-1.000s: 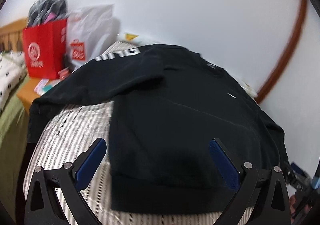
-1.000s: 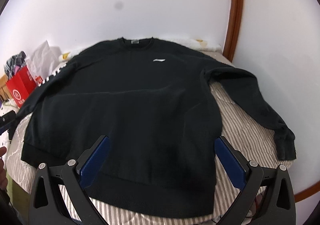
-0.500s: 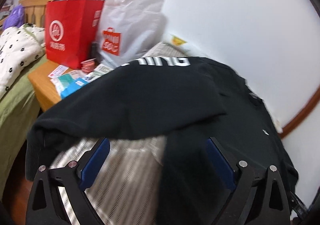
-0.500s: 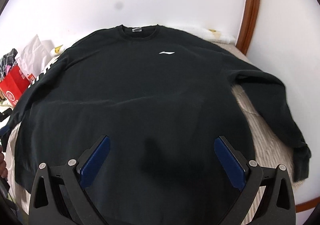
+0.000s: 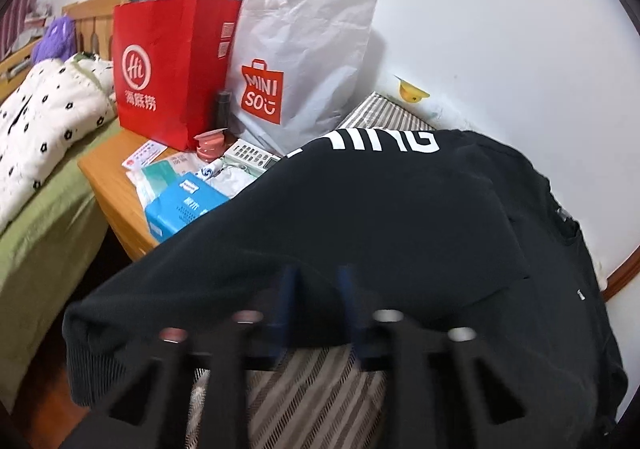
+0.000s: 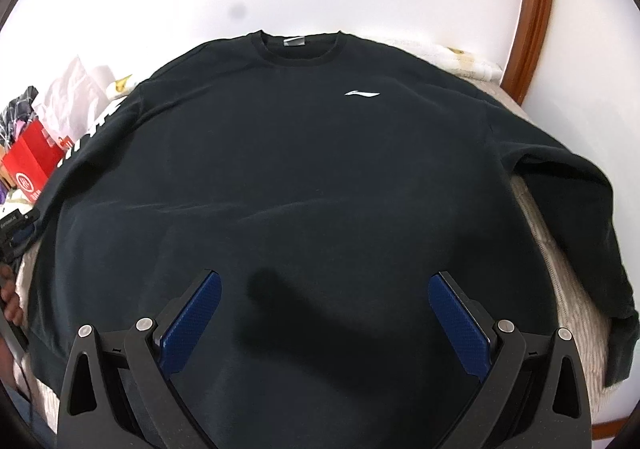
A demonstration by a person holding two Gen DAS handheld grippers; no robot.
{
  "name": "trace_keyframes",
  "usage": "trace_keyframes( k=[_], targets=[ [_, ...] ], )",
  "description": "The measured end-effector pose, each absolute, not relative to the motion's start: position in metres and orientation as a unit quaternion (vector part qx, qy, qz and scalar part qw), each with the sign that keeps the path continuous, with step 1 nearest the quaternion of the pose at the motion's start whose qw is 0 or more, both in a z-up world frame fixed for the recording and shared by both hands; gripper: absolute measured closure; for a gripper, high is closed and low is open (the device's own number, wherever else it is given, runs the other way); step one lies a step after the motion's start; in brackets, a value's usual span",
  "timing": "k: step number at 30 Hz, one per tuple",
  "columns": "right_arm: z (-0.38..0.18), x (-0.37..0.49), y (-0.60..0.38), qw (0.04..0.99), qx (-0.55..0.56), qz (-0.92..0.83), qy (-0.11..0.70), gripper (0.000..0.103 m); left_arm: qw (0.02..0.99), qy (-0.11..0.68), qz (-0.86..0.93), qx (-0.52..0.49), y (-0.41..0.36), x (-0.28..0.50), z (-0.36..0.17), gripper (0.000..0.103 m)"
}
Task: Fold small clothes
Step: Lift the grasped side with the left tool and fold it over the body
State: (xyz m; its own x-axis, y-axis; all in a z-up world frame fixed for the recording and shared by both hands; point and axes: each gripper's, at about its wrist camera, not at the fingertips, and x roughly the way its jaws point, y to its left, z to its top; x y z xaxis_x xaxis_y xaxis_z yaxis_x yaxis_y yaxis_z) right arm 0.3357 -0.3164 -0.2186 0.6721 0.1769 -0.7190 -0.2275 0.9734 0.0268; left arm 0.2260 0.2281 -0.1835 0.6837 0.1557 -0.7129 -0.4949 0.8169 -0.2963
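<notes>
Striped bedding (image 5: pixel 320 381) carried the black sweatshirt (image 6: pixel 304 169), spread flat; left gripper (image 5: pixel 316 301) had pinched its sleeve (image 5: pixel 280 261) at six o'clock — blurred; right gripper (image 6: pixel 324 309) hung apart above the hem; soft, floppy cloth — best taken by cuffs.

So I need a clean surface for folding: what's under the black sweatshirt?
A striped cover shows beneath the black sweatshirt at its edges. What lies under the body of the garment is hidden by the fabric.
</notes>
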Motion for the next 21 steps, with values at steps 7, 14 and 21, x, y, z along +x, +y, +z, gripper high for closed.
trace_keyframes(
  k=[7, 14, 21],
  targets=[
    [-0.2, 0.335, -0.35, 0.914, 0.032, 0.151, 0.375, 0.001, 0.924, 0.304, 0.156, -0.171, 0.196, 0.237, -0.118, 0.101],
    [-0.185, 0.328, -0.377, 0.919, 0.058, 0.159, 0.355, 0.001, 0.947, 0.271, 0.115, -0.128, 0.135, 0.255, -0.063, 0.101],
    [-0.191, 0.317, -0.392, 0.92, 0.058, 0.152, 0.356, 0.001, 0.925, 0.325, 0.088, -0.179, 0.117, 0.25, -0.091, 0.095]
  ],
)
